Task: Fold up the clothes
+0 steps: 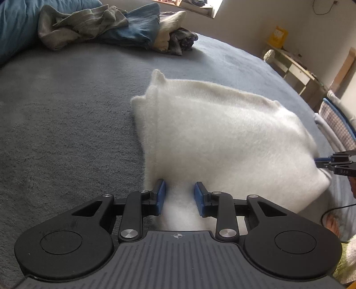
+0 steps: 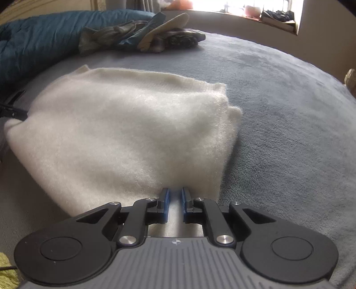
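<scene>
Right now your left gripper (image 1: 180,195) straddles the near edge of the white fleece garment (image 1: 222,133) on the grey bed (image 1: 66,111), jaws parted, while your right gripper (image 2: 175,200) pinches that edge.

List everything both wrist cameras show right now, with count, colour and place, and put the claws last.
white fuzzy garment: one, white, folded flat on the bed nearest the cameras.
bed cover: one, grey-blue plush, under everything.
clothes pile: one heap, grey-green, blue denim, cream and a dark print, at the far edge of the bed.
blue quilt: one, teal blue, bunched at the far left of the bed.
wooden shelf unit: one, pale wood, against the far wall to the right.
yellow bag: one, yellow, on the shelf unit by the wall.
window sill: one, brightly lit, holding items too blurred to name.
left claw: one, black with blue pads, open around the garment's near edge.
right claw: one, black with blue pads, nearly closed at the garment's near right edge; grip unclear.
</scene>
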`<state>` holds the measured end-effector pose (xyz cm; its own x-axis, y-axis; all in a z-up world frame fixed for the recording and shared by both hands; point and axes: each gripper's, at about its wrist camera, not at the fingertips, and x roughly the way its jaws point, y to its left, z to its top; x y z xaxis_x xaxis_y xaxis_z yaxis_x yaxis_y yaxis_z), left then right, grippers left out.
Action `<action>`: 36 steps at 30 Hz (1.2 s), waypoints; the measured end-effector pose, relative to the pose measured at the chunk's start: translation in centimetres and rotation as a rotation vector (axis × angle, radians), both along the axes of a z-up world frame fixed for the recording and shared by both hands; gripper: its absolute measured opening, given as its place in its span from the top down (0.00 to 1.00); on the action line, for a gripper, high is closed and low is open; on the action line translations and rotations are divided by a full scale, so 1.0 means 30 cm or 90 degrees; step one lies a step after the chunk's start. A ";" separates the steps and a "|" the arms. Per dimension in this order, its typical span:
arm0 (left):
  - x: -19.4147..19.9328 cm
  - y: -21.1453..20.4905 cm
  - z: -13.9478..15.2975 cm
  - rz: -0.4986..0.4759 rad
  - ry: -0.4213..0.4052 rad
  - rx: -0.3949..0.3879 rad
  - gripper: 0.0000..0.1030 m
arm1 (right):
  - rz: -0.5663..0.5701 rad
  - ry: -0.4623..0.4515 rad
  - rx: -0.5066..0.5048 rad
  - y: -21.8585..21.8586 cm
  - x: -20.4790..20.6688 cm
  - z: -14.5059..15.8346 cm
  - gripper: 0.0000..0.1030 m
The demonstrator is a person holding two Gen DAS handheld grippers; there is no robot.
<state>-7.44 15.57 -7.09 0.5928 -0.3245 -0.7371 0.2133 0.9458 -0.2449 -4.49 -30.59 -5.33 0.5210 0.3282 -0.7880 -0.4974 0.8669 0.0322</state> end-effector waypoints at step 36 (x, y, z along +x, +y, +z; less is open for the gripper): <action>-0.169 0.173 -0.071 0.034 0.035 -0.066 0.63 | 0.241 0.083 -0.074 0.259 -0.044 -0.053 0.91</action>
